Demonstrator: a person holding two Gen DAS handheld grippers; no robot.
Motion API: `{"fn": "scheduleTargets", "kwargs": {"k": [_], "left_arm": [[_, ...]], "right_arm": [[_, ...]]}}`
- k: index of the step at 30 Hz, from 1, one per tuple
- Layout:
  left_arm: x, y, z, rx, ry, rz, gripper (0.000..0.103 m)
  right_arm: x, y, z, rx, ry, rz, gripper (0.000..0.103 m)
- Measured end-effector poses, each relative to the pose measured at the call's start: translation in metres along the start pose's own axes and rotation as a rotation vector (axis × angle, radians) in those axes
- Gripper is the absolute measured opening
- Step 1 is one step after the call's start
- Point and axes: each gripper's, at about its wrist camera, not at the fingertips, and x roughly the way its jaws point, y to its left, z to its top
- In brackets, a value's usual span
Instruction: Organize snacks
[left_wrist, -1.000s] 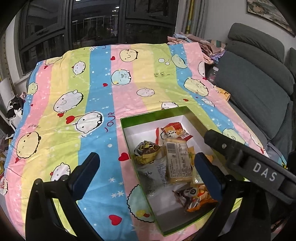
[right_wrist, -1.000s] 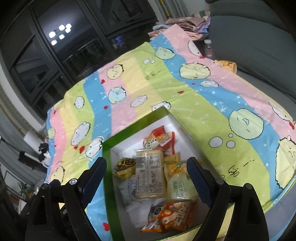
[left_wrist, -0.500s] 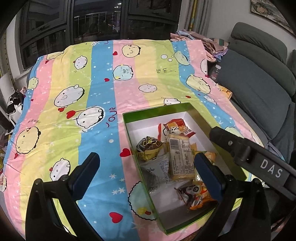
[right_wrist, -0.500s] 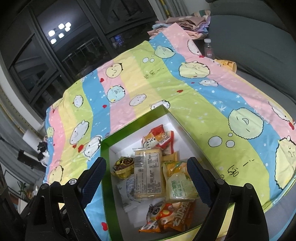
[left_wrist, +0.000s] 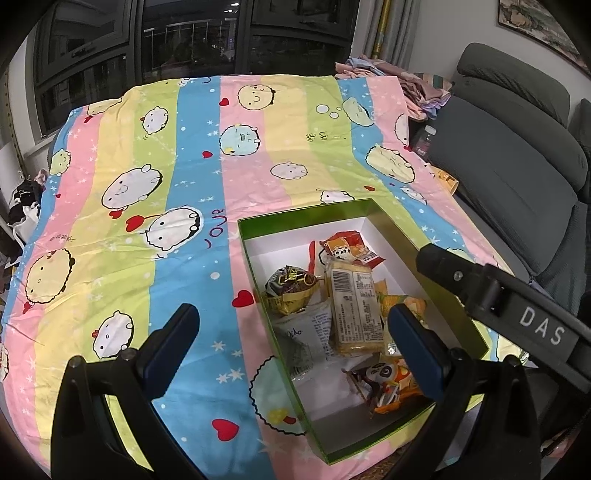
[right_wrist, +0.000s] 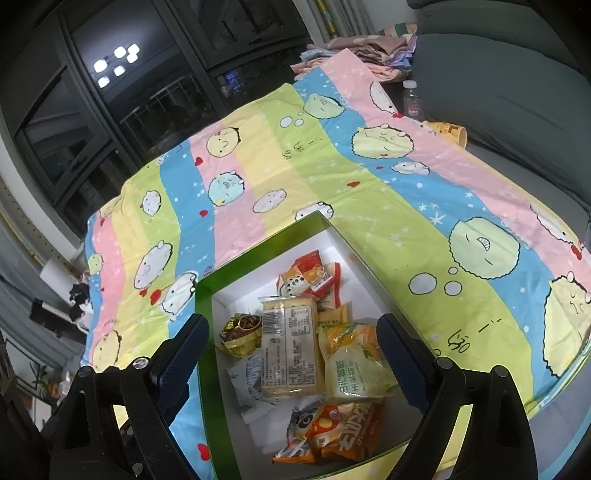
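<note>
A green box (left_wrist: 306, 213) with a white inside sits on a striped cartoon cloth (left_wrist: 147, 229), near its front right. Several snacks lie in it: a clear-wrapped cake bar (left_wrist: 356, 306), a gold-wrapped sweet (left_wrist: 291, 290), a red packet (left_wrist: 347, 247) and an orange panda packet (left_wrist: 388, 384). My left gripper (left_wrist: 291, 317) hovers open above the box's left wall. My right gripper (right_wrist: 291, 326) hangs open over the snacks, nothing between its fingers; its black body (left_wrist: 517, 310) crosses the left wrist view. A green-yellow packet (right_wrist: 354, 365) lies beside the cake bar (right_wrist: 290, 343).
A grey sofa (left_wrist: 517, 166) runs along the right side. A small bottle (left_wrist: 423, 142) and a yellow cup (left_wrist: 448, 181) stand between it and the cloth. Folded clothes (left_wrist: 388, 74) are piled at the back right. Dark windows (left_wrist: 184, 37) are behind.
</note>
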Motion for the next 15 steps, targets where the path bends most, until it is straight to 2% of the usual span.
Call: {"fn": "scheduleTargets", "kwargs": {"k": [15], "left_arm": [[0.0004,0.0008,-0.0005,-0.013,0.005,-0.009,0.102]], "right_arm": [[0.0003,-0.0017,0.0004,0.001,0.0,-0.025,0.092]]}}
